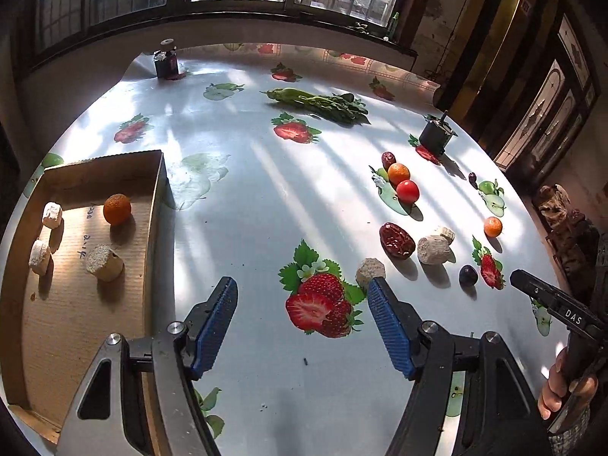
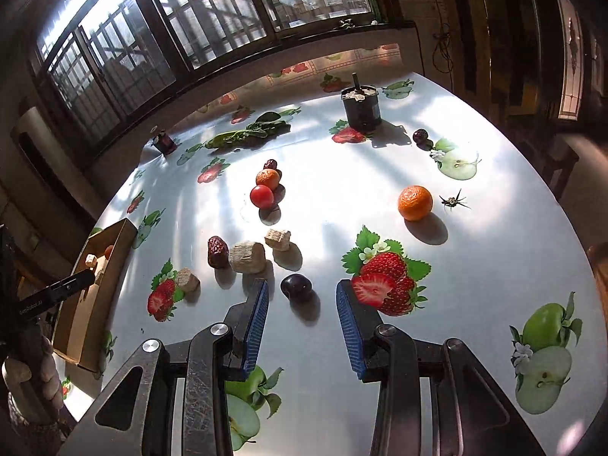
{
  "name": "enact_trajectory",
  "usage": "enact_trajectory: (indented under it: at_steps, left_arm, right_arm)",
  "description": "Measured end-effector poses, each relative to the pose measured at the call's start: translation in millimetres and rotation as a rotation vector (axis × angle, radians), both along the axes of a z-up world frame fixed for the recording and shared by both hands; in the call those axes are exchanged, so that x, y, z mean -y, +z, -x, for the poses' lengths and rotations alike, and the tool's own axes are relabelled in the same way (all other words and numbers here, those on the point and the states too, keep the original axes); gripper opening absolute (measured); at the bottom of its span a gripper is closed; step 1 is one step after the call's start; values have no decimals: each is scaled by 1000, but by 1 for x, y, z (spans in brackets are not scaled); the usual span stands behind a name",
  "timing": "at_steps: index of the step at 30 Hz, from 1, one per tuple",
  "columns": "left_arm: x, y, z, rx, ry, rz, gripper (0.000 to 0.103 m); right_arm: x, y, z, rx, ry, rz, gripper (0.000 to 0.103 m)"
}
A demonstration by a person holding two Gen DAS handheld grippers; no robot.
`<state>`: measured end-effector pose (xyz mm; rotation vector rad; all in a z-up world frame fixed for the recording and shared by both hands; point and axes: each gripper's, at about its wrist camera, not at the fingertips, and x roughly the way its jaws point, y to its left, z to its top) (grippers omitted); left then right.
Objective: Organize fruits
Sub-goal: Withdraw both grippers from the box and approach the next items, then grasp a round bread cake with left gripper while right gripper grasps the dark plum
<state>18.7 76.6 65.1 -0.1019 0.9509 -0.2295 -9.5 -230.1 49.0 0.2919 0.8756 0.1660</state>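
Hanging over the counter (image 2: 494,250), both hand-held grippers are apart and empty: the right hand-held gripper (image 2: 302,306) has a plum (image 2: 295,285) just ahead, the left hand-held gripper (image 1: 302,304) has the box (image 1: 157,190) on its left.

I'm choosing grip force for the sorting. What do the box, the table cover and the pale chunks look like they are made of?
Box: brown corrugated cardboard, matte, with fine ribs on its floor.
Table cover: probably plastic or oilcloth, since it is glossy, throws back window light and carries flat printed fruit.
Pale chunks: rough, porous and crumbly-looking, beige; the actual material cannot be told.
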Motion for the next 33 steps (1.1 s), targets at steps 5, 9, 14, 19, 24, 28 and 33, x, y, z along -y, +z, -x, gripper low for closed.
enact_trajectory:
  at_steps: [5, 9, 14, 19, 24, 28, 33]
  left_arm:
    - [35, -27, -19, -24, -49, -6, 70]
    - [52, -43, -31, -35, -79, -1, 70]
    - [66, -56, -39, -22, -106, -29, 70]
    - [75, -62, -35, 32, -137, -85, 70]
    - [84, -63, -29, 66, -165, -124, 54]
    - [87, -62, -26, 84, -170, -141, 27]
    - [79, -62, -27, 80, -164, -84, 27]
  right_arm:
    - [-14, -25, -19, -44, 37, 7, 40]
    - [-29, -37, -33, -59, 59, 60, 40]
    - [-36, -44, -39, -63, 79, 83, 40]
    - [-37, -46, -40, -56, 78, 103, 40]
    - [-39, -47, -38, -46, 76, 110, 40]
    - [-46, -46, -36, -33, 72, 155, 40]
    - [-56, -47, -32, -11, 67, 236, 38]
